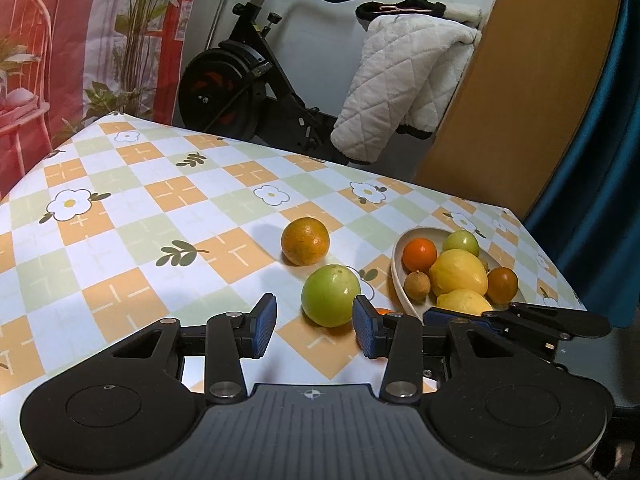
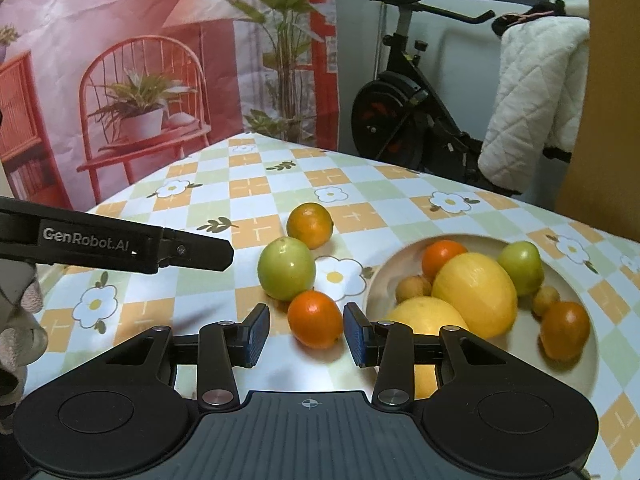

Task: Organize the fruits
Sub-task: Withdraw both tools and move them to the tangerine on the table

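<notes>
We see the left tool (image 1: pixel 315 326) with its jaws spread part way over the checked table (image 1: pixel 132 216), nothing pinched; the green fruit (image 1: pixel 330 295) sits just ahead of the gap, a bit toward the right blue pad (image 1: pixel 365 331), and we cannot tell if that pad touches it. Beyond it a dull orange (image 1: pixel 305 241) lies alone on the table, close to the green fruit but apart. The right tool (image 2: pixel 306 334) also has jaws spread part way, and a small bright orange (image 2: pixel 315 319) sits in the gap between its pads (image 2: pixel 256 334); a sliver of space shows on each side, so the pads do not press on it. That orange touches the green fruit (image 2: pixel 286 268) behind it in the right wrist view, and the dull orange (image 2: pixel 310 225) sits just past that. To the right the cream bowl (image 2: pixel 576 392) rests on the table holding two lemons (image 2: pixel 475 294), two oranges, a green fruit and small brown fruits. The left tool's black finger (image 2: pixel 120 250) reaches in from the left edge of the right wrist view, over the table and short of the green fruit. An exercise bike (image 1: pixel 248 80) with a white quilted cover (image 1: pixel 400 84) draped on it stands behind the table.
</notes>
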{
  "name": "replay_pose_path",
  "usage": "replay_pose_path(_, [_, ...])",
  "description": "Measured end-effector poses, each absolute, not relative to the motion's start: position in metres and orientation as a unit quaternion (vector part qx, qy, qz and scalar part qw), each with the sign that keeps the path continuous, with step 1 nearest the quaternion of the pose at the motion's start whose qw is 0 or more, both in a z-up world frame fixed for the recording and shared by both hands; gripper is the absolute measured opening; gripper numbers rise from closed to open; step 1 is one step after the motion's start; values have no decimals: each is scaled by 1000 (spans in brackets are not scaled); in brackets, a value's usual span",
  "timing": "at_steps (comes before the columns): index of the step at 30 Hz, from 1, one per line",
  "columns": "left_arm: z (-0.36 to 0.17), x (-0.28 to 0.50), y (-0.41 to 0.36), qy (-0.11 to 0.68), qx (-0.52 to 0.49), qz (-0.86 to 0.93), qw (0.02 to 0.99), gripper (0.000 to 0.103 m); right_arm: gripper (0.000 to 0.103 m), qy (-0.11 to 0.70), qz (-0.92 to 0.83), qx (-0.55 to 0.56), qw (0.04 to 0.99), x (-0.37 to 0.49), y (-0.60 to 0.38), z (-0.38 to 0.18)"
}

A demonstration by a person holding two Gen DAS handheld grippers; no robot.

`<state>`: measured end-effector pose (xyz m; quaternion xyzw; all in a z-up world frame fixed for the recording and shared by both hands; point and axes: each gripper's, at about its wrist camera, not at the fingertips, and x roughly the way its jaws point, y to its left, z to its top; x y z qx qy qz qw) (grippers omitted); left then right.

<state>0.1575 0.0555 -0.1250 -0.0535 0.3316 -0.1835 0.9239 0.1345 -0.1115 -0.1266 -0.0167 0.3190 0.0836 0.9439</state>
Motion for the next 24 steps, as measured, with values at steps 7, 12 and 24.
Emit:
replay_pose_path(7, [-129, 161, 54, 333, -57, -194, 921, 44, 38, 332, 81, -30, 939, 151, -105, -135])
replay_pose_path(12, [-130, 161, 53, 336, -56, -198, 919, 43, 39, 333, 78, -39, 939, 158, -101, -137])
replay_pose_path(24, [-131, 161, 55, 338, -57, -199, 918, 41, 38, 339, 86, -45, 936, 157, -96, -136])
